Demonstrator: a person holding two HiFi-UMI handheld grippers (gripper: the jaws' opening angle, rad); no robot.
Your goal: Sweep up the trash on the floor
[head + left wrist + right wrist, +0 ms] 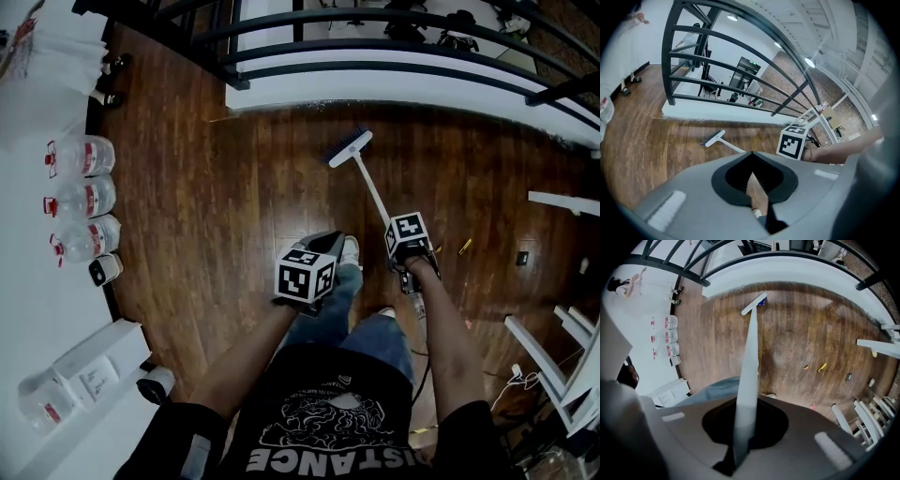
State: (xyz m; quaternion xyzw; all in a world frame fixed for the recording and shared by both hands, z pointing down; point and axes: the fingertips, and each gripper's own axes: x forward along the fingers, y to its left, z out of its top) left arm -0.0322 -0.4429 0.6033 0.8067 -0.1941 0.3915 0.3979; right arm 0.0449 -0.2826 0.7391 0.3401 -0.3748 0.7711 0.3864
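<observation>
— where is the broom (351, 148) sitting?
— its bristled head is resting on the dark plank floor (234, 206) near the white ledge (394, 89). the slim white handle is running back into the right gripper (747, 401), whose jaws are clamping it.
— and the left gripper (752, 157)?
— its jaws are pressing together on nothing. a yellow scrap (466, 246) is lying right of the handle, and open floor is spreading left to the white counter (37, 281) edge.
</observation>
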